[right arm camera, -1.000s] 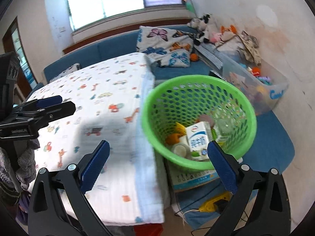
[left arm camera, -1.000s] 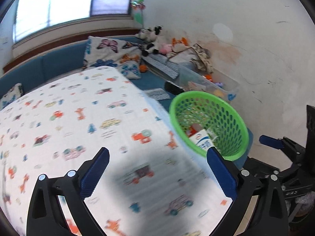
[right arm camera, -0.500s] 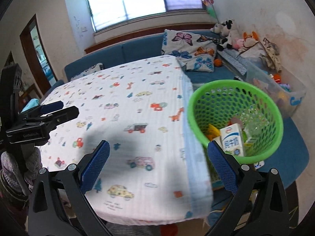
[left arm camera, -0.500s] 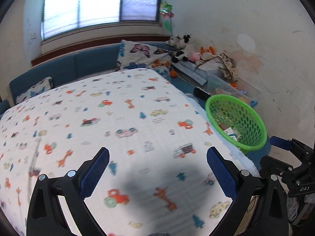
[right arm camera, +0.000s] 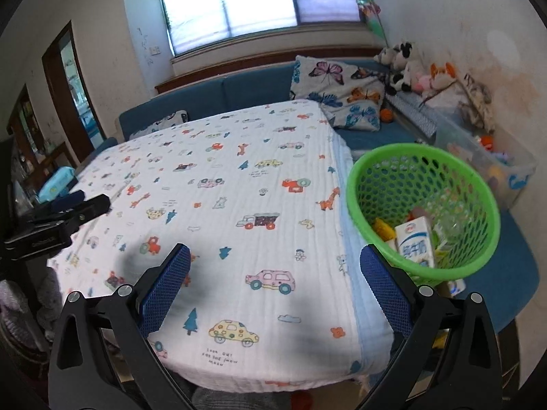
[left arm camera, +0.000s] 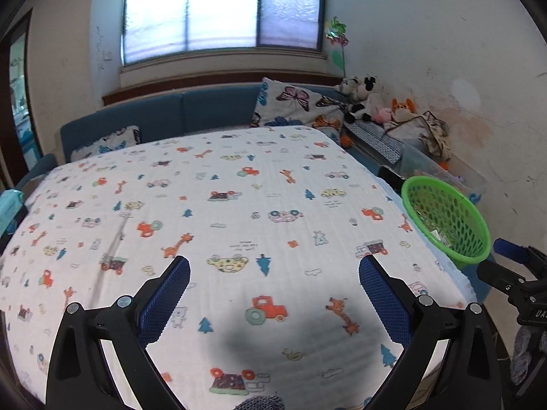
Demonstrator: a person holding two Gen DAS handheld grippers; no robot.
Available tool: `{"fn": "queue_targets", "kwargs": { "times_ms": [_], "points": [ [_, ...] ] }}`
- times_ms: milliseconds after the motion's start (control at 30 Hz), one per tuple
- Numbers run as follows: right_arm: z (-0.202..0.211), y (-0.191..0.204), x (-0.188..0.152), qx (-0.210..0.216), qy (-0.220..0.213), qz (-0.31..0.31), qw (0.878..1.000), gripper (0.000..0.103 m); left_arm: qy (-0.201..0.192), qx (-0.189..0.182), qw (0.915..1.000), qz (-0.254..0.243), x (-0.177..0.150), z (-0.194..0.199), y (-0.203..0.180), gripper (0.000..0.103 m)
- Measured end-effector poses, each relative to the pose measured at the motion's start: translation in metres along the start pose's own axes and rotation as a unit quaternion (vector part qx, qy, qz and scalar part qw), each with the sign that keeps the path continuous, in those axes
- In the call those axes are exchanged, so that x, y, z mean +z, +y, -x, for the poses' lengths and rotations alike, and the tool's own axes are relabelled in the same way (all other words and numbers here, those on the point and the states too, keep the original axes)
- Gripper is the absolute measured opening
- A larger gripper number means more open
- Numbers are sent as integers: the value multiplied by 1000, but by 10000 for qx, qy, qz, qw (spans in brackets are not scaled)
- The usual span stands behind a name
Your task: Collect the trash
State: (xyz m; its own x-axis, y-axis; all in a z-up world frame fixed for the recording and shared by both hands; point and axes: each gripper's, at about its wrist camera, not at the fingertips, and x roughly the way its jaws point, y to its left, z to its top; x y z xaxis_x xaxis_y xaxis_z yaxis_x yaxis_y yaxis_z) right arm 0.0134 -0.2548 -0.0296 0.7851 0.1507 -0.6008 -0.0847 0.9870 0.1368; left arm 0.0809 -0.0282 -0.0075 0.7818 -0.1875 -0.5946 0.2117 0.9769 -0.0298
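Observation:
A green perforated basket stands at the table's right edge and holds trash, including a white milk carton and yellow wrappers. It also shows in the left wrist view. My left gripper is open and empty above the near part of the table. My right gripper is open and empty above the table's near right corner, left of the basket. The table is covered by a white cloth printed with cars and giraffes, with no trash visible on it.
A blue sofa with butterfly pillows runs behind the table. Plush toys and a clear storage bin line the right wall. A light blue packet lies at the table's left edge.
Both grippers have pulled back and risen away from the basket. The views now take in the whole table, and the basket has shifted to the right and looks smaller.

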Motion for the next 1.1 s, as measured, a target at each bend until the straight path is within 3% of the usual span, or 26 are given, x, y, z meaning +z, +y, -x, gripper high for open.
{"fn": "queue_targets", "kwargs": {
  "times_ms": [500,1100],
  "points": [
    [-4,12,-8,-112,-16,185,9998,99,-173,219,9996,-54,-7,10,-5,96],
    [16,13,-5,-383,-501,287,9976,99,-398,364,9985,26,-4,20,-7,96]
  ]
}}
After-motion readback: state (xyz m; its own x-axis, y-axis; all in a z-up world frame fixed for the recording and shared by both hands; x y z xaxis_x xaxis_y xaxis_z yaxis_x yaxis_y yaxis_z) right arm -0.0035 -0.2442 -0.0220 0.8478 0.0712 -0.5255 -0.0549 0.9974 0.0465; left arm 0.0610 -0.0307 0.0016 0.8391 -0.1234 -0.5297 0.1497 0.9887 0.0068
